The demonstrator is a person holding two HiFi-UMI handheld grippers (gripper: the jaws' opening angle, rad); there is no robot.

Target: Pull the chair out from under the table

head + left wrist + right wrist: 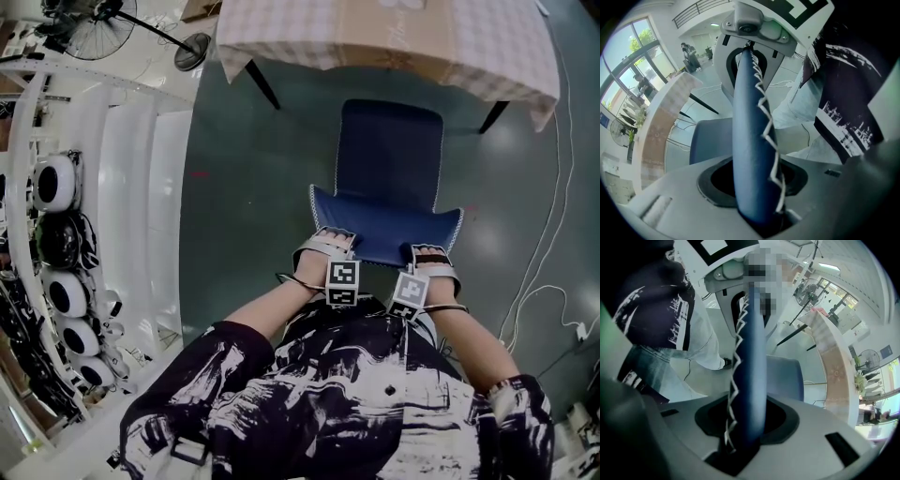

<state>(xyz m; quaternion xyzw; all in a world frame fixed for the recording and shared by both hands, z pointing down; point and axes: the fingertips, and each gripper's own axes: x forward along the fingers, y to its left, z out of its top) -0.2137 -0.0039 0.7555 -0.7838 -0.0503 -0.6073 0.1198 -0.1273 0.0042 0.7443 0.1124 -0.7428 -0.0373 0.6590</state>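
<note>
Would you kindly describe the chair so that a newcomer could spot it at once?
Start at the table with the checked cloth. Just in front of it, on the dark green floor, stands the chair. It is the only seat there: dark blue, with white zigzag stitching along its backrest.

- The chair [389, 155] is covered in dark blue, matt, finely grained upholstery resembling leather.
- White zigzag stitching is run along the edge of its backrest.
- The tablecloth [309, 37] is seen as a checked, matt woven cloth.
- The floor [244, 187] is finished smooth, with a soft sheen.
- The left gripper [328, 239] and right gripper [431, 251] are cased in smooth, matt grey plastic.
</note>
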